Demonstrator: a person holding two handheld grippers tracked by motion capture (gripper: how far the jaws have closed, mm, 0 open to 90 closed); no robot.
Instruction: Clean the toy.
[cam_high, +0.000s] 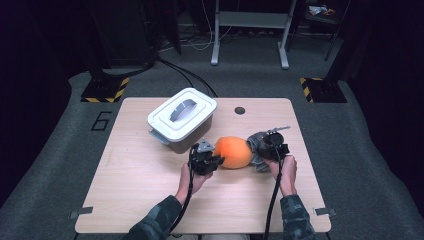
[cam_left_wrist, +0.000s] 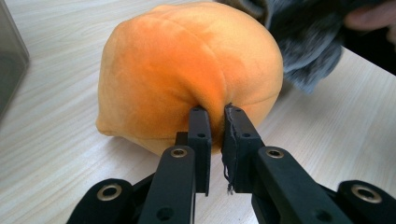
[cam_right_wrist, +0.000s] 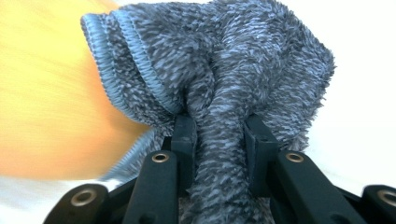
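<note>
Now, lidded white bin (cam_high: 182, 120) closed — left claw (cam_left_wrist: 215, 122) pinching orange plush (cam_left_wrist: 187, 70), right claw (cam_right_wrist: 219, 133) clenching grey cloth (cam_right_wrist: 224, 60).

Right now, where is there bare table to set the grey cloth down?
Free patches: the near strip between the forearms and the table edge, the left side below the lidded white bin, and the far right corner by the round hole. It is crowded mid-table, where the left claw pinches the orange plush and the right claw clamps the grey cloth.
</note>
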